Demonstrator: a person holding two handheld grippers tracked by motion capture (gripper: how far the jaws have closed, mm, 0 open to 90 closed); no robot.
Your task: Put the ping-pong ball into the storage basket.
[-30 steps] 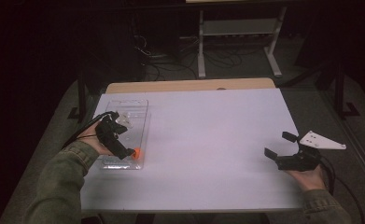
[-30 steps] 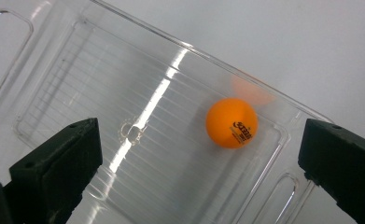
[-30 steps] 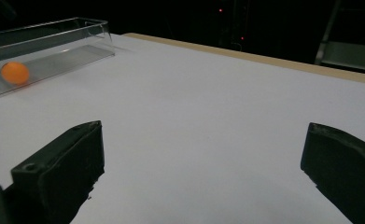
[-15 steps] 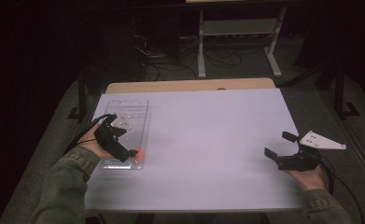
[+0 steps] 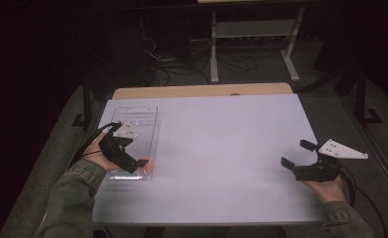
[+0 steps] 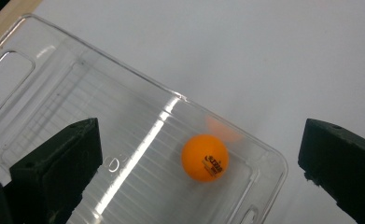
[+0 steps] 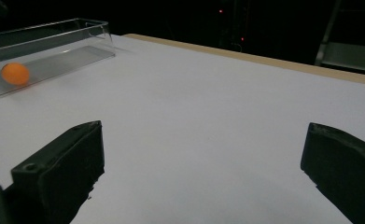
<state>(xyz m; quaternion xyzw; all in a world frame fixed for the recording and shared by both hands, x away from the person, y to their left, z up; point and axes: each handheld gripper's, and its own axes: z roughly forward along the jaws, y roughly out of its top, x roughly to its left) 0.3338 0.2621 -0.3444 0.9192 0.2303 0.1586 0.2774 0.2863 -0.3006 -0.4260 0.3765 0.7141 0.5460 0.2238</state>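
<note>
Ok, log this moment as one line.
left gripper: open above ball | ball: in clear tray | right gripper: open, over table

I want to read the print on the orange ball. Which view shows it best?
The left gripper view: the orange ball lies close, dark print facing up, in the clear tray. The right gripper view shows it small and blurred; the high view, a speck.

A fixed high view looked forward and down over the whole table (image 5: pixel 221 148). The left gripper view looked steeply down, close above a clear tray (image 6: pixel 77 93). The right gripper view looked low across the table, sharing that distant tray (image 7: pixel 54 51).
</note>
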